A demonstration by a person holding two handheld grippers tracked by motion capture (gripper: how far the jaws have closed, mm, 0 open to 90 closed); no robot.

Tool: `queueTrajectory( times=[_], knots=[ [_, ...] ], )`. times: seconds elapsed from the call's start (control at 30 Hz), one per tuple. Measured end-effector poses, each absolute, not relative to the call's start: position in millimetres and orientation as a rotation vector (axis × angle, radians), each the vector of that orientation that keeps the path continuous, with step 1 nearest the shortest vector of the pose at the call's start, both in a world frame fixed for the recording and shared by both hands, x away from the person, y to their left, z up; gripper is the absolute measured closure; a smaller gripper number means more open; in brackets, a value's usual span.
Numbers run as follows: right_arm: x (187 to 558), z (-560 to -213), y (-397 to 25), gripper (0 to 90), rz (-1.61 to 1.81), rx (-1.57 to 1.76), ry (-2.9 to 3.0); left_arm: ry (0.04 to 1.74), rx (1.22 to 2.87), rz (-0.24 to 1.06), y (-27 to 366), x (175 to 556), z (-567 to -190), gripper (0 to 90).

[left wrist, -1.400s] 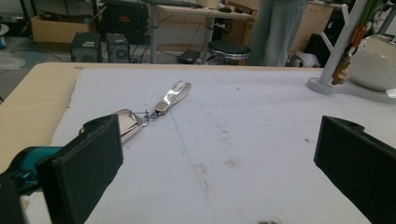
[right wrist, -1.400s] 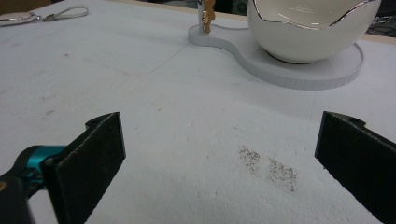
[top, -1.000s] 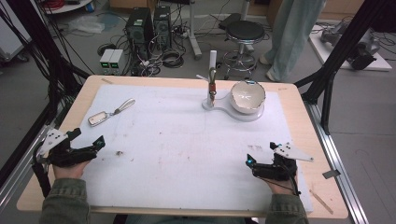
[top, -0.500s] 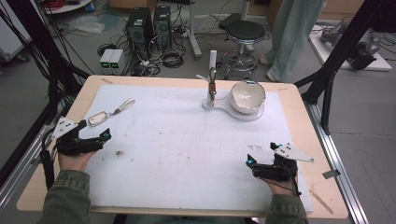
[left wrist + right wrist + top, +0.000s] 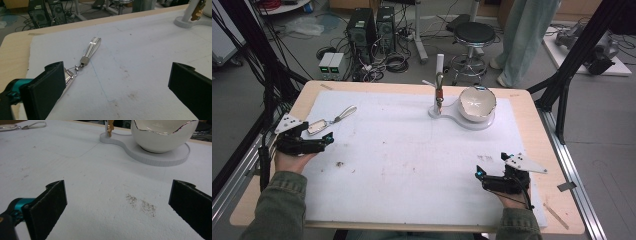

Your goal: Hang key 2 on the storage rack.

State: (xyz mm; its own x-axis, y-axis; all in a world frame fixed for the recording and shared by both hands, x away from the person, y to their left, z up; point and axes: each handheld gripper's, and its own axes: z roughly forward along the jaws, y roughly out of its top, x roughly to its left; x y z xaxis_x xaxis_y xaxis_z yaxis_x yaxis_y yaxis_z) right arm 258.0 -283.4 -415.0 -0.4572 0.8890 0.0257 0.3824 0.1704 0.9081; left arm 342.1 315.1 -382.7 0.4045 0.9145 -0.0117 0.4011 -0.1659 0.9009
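1. Since the earlier frames the left gripper has slid up the table's left side to the keychain; the right gripper has stayed put.
2. Left gripper: jaws wide apart, holding nothing, one jaw just beside the keychain's metal tag; its strap loop lies beyond.
3. No readable writing shows on anything.
4. Mid-table, the white mat carries stains; farther back stands a white stand with a bowl.
5. Right gripper: jaws spread, empty, near the front right edge.
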Motion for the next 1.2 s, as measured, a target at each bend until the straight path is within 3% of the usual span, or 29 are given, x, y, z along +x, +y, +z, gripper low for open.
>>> queueTrajectory(
  times=[1.2],
  knots=[
    [258,-418,-283,0.6,1.223,1.199,1.941,1.141,2.03,0.574,314,439,-381,3.3]
  ],
)
